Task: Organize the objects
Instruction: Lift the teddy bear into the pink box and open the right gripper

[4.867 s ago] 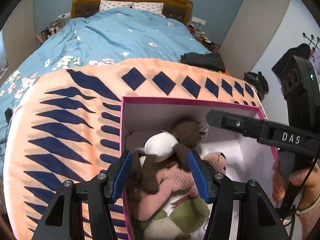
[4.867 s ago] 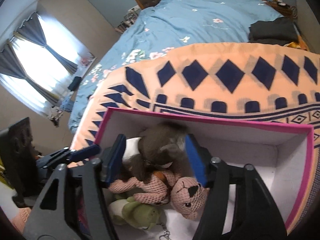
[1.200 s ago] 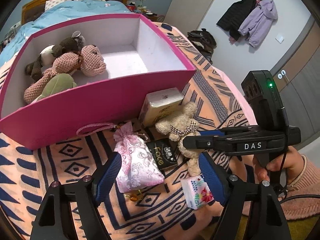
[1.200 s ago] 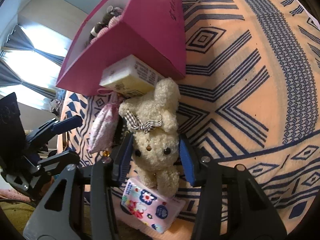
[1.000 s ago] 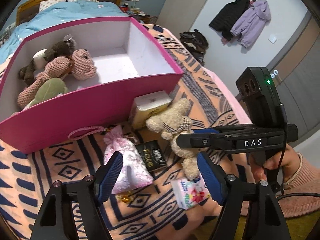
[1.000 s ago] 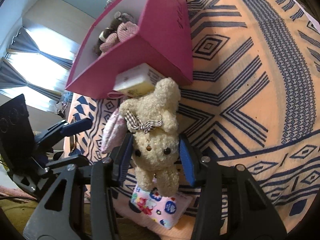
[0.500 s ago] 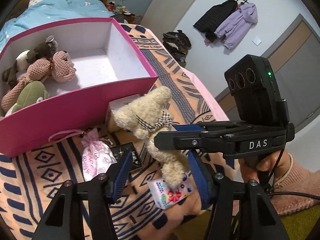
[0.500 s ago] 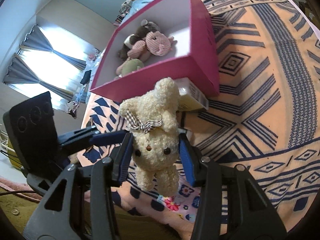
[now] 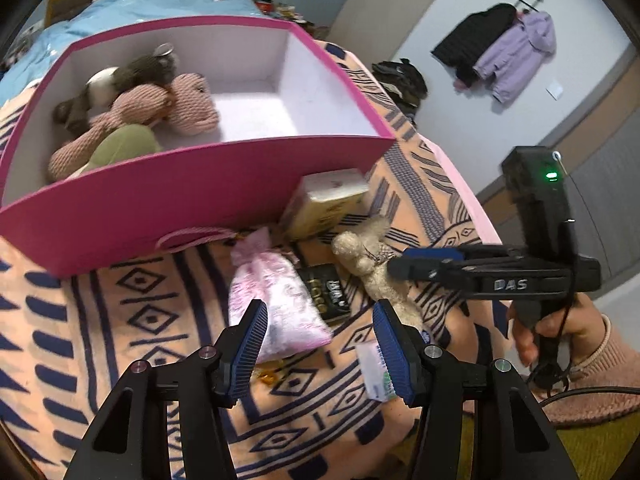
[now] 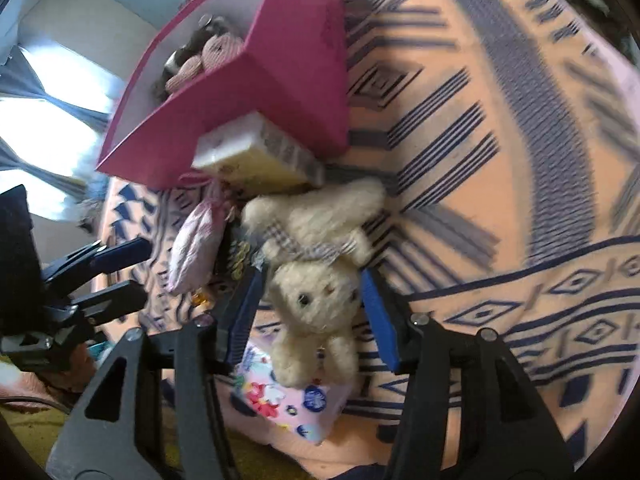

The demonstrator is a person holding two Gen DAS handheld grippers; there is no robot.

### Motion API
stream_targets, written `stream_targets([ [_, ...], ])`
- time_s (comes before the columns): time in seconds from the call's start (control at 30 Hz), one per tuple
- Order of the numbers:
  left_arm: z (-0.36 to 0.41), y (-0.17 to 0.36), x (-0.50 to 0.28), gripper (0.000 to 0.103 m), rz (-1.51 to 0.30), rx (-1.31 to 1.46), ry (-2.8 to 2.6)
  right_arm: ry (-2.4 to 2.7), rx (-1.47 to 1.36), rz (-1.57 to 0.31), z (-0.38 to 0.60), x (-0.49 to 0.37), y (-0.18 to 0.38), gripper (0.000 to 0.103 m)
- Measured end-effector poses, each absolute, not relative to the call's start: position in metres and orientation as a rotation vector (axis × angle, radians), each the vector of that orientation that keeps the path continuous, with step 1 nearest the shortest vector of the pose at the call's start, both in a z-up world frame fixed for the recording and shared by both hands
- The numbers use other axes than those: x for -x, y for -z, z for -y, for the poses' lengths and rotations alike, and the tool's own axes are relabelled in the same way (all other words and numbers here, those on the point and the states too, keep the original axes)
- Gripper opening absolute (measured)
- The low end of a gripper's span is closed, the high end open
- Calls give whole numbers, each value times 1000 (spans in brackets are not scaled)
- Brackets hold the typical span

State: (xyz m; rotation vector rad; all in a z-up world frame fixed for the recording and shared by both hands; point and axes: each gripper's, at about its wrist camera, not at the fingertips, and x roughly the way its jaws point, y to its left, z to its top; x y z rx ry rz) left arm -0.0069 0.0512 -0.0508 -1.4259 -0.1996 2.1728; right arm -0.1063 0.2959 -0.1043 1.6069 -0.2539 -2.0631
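Two states | right hand-held gripper [image 10: 310, 304] lowered, loosened around cream bear [image 10: 316, 276] | left hand-held gripper [image 9: 318, 348] agape, empty

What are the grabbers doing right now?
Right gripper around cream bunny, grip unclear. Left gripper open, empty. Pink box beyond; yellow pack leans on it.

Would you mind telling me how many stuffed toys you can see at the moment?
4. Three lie in the pink box: a brown toy, a pink knitted bear and a green toy. A cream bear sits between the right tool's fingers. Others may be hidden.
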Motion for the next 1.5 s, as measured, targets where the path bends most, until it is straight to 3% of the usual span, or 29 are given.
stream_targets([
  [0.2,-54,55,4,55,208,1439,-2161,2057,-1601,182,-295,110,103,60],
  [0.37,-70,54,4,55,157,1423,-2132,1965,-1638,293,-301,118,136,61],
  [0.43,-77,53,5,55,145,1416,-2113,1946,-1613,296,-299,119,134,46],
  [0.5,-82,51,6,55,132,1407,-2095,1936,-1596,296,-298,117,132,44],
  [1.0,-95,-6,36,55,279,1224,-1993,1962,-1243,367,-284,123,14,43],
  [1.37,-76,-18,94,37,245,1219,-2139,2005,-1152,357,-245,175,-5,44],
  [1.5,-75,-12,120,35,241,1245,-2163,2026,-1164,358,-238,192,-2,44],
])
